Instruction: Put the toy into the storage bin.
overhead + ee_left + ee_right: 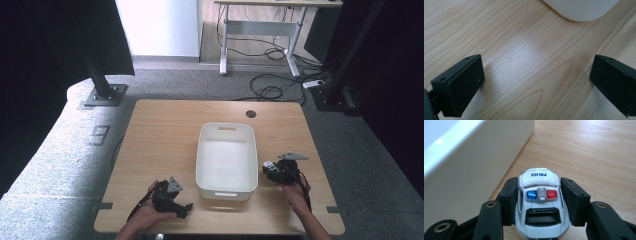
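High view showed a light wooden table [165, 150] with a white rectangular plastic bin [226, 160] at its middle. Left gripper [172, 199] rested near the front edge, jaws wide apart and empty. Right gripper [537, 200], just beside the bin's wall, was clamped on a small white toy police car [540, 205]. Judging by this, the car was gripped; the next move likely called for lifting it over the rim.

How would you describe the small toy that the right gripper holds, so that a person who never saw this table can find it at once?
Start from the white bin in the middle of the wooden table, then look just off its right side, where the right gripper is closed on a toy police car. It is white, with POLICE in blue letters and a blue and red light bar on its roof.
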Available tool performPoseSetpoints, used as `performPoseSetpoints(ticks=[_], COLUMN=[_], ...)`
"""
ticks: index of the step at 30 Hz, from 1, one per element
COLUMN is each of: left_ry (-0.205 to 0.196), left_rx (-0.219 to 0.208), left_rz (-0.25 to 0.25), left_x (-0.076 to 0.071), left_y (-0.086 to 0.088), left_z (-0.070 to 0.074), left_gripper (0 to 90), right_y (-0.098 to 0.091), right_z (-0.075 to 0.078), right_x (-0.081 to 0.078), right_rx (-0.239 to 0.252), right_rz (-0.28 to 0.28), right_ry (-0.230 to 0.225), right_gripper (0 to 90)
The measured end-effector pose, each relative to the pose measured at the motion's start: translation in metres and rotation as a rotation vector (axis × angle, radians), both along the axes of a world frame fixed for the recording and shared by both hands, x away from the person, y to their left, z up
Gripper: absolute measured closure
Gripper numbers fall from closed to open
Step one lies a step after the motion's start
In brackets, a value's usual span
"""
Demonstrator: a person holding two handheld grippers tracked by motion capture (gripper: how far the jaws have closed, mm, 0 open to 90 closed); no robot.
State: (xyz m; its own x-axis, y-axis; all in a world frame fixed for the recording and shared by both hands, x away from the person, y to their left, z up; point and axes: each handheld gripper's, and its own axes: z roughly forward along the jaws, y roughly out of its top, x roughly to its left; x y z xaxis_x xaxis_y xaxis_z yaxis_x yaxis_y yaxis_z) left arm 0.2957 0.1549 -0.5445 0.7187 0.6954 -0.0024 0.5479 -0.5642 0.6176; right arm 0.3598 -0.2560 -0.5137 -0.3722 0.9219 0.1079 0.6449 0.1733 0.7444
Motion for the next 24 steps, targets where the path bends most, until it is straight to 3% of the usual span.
performPoseSetpoints(ticks=[4, 24], left_ry=[0.0, 0.0], left_rx=[0.0, 0.001], left_rz=[0.002, 0.001], left_x=[0.0, 0.0], left_y=[0.0, 0.0], left_z=[0.0, 0.0], left_gripper=[0.0, 0.0], right_y=[0.001, 0.006], right_z=[0.008, 0.033], right_x=[-0.002, -0.01], right_rx=[0.027, 0.054], right_rz=[0.004, 0.019], right_ry=[-0.016, -0.083], right_gripper=[50.2, 50.2])
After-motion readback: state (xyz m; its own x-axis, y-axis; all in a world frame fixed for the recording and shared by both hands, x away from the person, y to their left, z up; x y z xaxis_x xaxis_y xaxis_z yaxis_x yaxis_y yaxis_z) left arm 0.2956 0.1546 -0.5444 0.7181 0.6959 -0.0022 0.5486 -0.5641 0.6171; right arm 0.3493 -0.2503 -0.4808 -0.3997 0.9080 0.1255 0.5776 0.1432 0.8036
